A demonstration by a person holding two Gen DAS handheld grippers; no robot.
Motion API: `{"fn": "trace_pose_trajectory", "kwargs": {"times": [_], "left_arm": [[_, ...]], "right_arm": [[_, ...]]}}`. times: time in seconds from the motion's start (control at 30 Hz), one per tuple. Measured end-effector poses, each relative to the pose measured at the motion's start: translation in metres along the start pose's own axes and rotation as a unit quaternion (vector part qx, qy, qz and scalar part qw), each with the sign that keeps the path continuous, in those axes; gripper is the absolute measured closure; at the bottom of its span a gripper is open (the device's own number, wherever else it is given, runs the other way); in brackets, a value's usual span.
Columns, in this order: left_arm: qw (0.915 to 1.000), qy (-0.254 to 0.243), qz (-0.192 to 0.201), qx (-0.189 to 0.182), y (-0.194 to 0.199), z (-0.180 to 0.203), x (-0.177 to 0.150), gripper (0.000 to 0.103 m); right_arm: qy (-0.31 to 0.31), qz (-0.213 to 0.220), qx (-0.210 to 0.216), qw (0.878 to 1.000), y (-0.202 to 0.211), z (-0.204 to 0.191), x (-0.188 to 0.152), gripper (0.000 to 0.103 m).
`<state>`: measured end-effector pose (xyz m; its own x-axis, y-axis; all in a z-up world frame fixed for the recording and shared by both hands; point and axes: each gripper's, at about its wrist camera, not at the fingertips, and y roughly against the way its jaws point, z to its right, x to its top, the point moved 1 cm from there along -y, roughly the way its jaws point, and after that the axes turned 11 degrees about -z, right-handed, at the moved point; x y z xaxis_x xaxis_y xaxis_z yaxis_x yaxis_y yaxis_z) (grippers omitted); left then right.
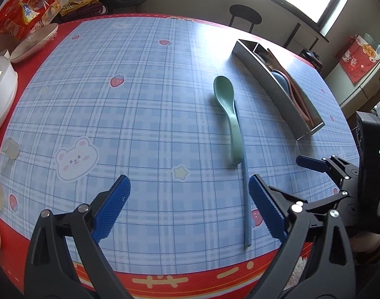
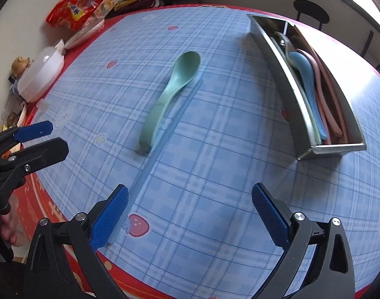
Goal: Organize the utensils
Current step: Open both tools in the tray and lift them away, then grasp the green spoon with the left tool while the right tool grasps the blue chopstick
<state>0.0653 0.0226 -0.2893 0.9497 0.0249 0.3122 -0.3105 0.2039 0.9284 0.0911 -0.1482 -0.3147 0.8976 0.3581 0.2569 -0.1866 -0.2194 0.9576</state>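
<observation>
Both grippers I read as spread wide, nothing held: left gripper (image 1: 190, 206) and right gripper (image 2: 190, 218) hover over the tablecloth (image 1: 140, 114). Green spoon (image 2: 170, 99) lies flat beside a blue chopstick (image 2: 165, 134), possibly touching it. Metal tray (image 2: 277, 74) nearby holds blue and pink utensils.

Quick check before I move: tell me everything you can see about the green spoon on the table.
The green spoon is a pale mint, matte, plastic-looking soup spoon with a deep oval bowl and a short, broad, curved handle. It lies flat on the checked tablecloth, bowl pointing away from the grippers, handle end nearest them. A light blue chopstick lies along one side, apparently touching it. It sits outside the metal utensil tray, apart from it. Neither gripper touches it.
</observation>
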Motion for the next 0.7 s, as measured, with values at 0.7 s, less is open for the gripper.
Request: {"fn": "trace_pose_trajectory", "kwargs": {"times": [0.7], "left_arm": [[0.9966, -0.039, -0.007, -0.072, -0.023, -0.015, 0.040, 0.025]], "right_arm": [[0.001, -0.008, -0.061, 0.998, -0.019, -0.013, 0.025, 0.036]]}}
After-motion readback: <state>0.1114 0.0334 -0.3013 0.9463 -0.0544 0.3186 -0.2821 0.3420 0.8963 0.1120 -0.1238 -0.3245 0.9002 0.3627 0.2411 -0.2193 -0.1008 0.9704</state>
